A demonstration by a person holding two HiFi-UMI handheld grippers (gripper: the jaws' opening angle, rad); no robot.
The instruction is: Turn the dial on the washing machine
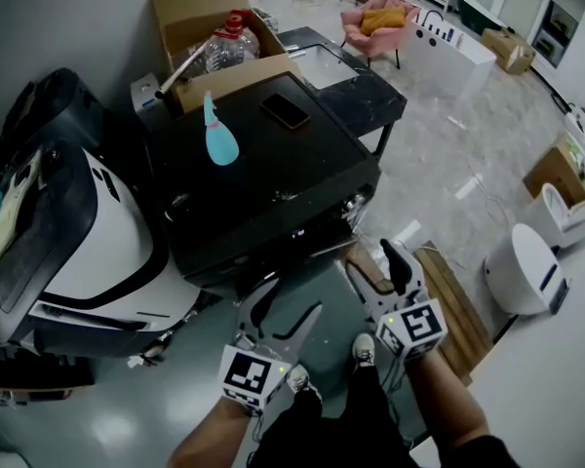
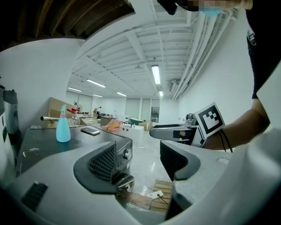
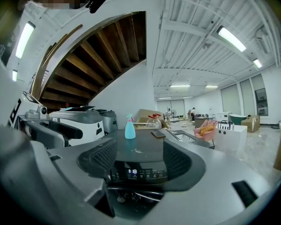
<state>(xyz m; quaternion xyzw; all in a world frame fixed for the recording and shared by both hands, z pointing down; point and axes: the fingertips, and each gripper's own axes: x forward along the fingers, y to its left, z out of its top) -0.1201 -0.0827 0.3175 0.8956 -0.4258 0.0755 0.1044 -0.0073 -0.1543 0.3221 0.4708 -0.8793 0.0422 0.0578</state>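
A black washing machine stands in front of me, with a blue spray bottle and a phone on its lid. Its silver dial sits at the right end of the front panel and shows small in the head view as the dial. The lit control display faces my right gripper. My left gripper is open, a short way off the front, with the dial seen between its jaws. My right gripper is open near the front right corner. Neither touches the machine.
A white and black appliance stands close on the left. Behind the washer are a cardboard box with plastic bottles and a dark sink counter. A wooden pallet and a white appliance lie to the right.
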